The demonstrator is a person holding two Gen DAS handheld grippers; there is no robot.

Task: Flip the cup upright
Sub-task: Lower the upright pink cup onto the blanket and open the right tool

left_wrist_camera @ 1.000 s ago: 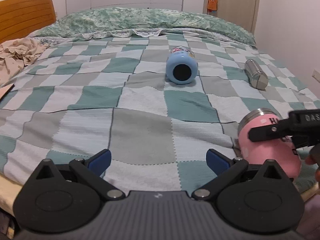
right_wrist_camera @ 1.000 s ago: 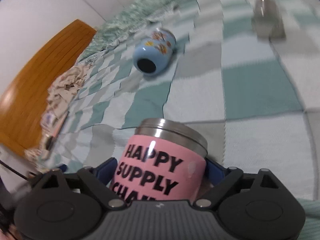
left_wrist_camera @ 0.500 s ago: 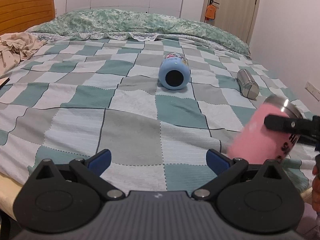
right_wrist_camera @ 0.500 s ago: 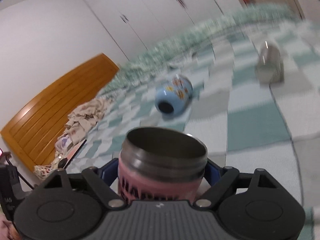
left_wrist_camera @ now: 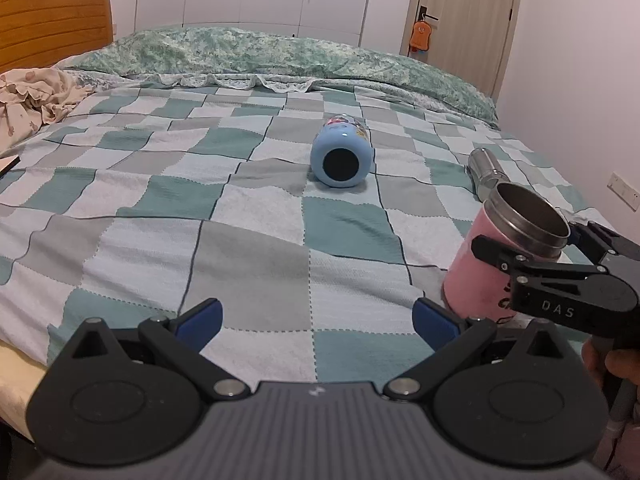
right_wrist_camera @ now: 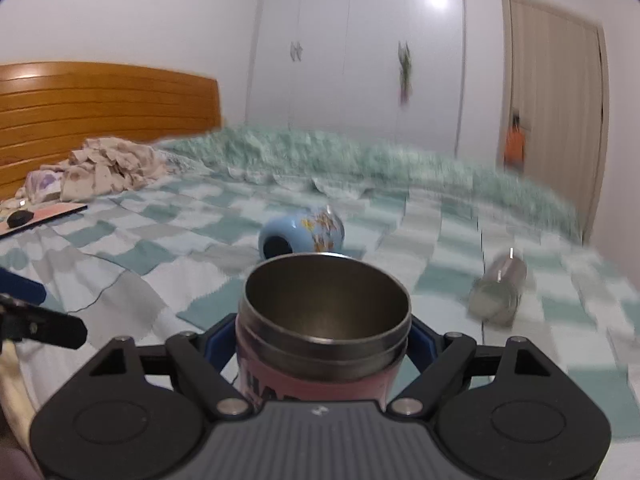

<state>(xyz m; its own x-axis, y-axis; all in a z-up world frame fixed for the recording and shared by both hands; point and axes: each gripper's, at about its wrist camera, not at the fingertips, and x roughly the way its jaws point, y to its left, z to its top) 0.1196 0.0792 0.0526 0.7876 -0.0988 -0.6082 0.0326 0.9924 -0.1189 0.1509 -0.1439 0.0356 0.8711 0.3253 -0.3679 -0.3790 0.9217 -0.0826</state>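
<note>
right gripper clenched on pink cup, mouth up, slightly tilted, base at the bedspread. left gripper released, idle. next, judged: level it, seat it, let go.

bed carries all items; covered by checked blanket in teal, grey, white squares. green floral quilt bunched along far edge, 12 o'clock. crumpled beige cloth at 10 o'clock, by wooden headboard. blue cup on its side near centre, dark end facing camera. steel cup on its side at 2 o'clock, apart from blue one. pink cup at 3 o'clock, mouth up, slightly tilted, base at blanket; contact unclear.
</note>
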